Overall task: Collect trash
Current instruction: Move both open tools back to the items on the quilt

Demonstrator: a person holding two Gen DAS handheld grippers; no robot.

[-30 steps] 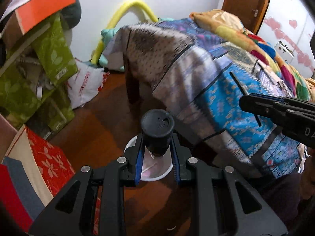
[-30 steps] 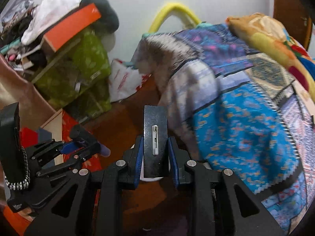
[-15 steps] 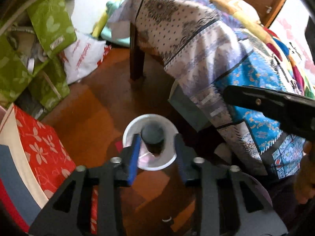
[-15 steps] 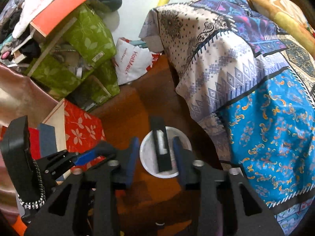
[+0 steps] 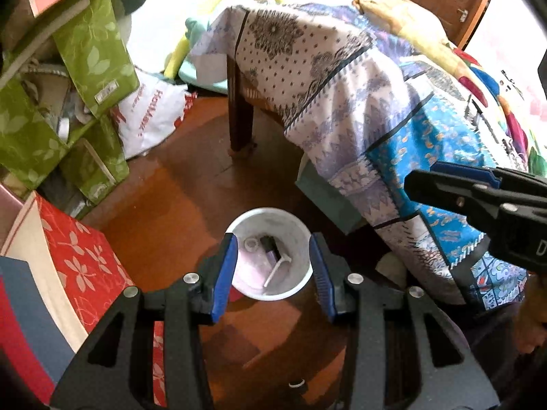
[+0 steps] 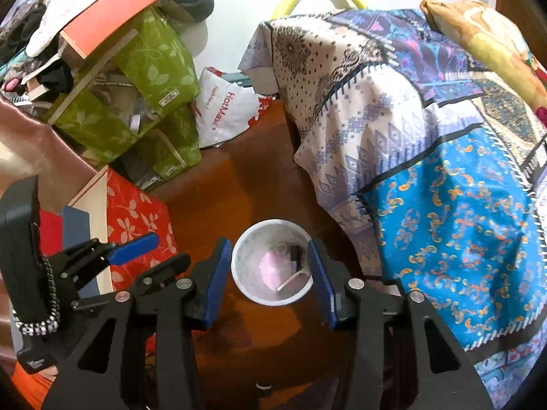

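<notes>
Trash cup [image 5: 270, 259] on the floor holds dropped scraps; both claws [image 5: 270, 270] [image 6: 270, 273] hang spread, empty, ready to fetch more

A smooth white plastic round bin [image 5: 301, 235] stands on the glossy brown wooden floor [image 5: 177, 205], beside a matt patterned cotton bedcover [image 6: 444, 177].

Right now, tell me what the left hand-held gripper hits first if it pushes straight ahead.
Probably the round white plastic bin on the floor: it sits centred between the open left hand-held gripper fingers, though depth is unclear.
</notes>
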